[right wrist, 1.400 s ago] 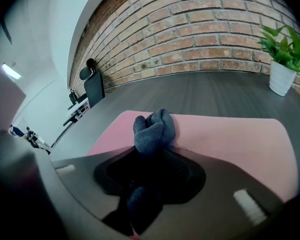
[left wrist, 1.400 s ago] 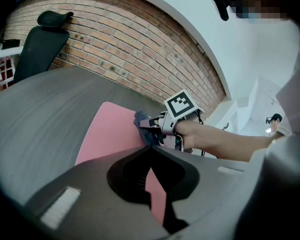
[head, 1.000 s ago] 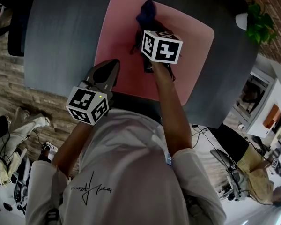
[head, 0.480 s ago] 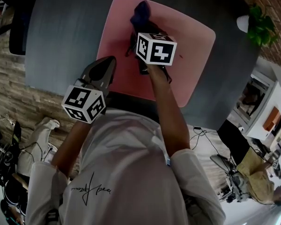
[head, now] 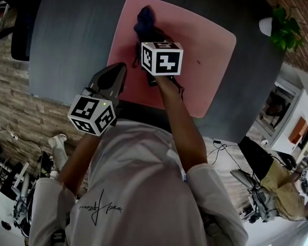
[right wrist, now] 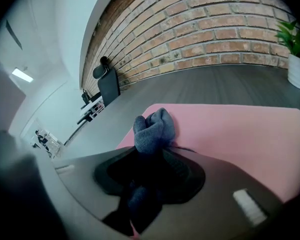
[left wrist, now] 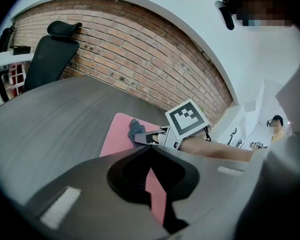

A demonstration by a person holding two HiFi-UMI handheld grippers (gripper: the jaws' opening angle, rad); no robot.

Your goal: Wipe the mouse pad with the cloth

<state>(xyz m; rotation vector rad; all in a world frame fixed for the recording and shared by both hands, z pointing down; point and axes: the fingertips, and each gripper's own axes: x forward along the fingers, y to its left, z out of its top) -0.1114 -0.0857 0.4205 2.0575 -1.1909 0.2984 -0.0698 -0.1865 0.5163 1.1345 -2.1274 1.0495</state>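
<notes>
A pink mouse pad (head: 205,45) lies on the dark grey table (head: 66,40). A dark blue cloth (head: 143,18) is bunched on the pad's far left part, and my right gripper (head: 145,34) is shut on it; the cloth (right wrist: 154,129) bulges out past the jaws over the pad (right wrist: 240,134). My left gripper (head: 118,70) rests at the pad's near left edge, jaws shut with nothing between them. From the left gripper view the pad (left wrist: 115,136), the cloth (left wrist: 135,129) and the right gripper's marker cube (left wrist: 187,120) show ahead.
A potted green plant (head: 283,25) in a white pot (right wrist: 298,69) stands at the table's far right. A black office chair (left wrist: 47,54) sits by the brick wall (left wrist: 140,59). Cables and gear lie on the floor around the table.
My right gripper has slid the cloth leftward along the pad's far part. The left gripper has stayed at the pad's near left edge.
</notes>
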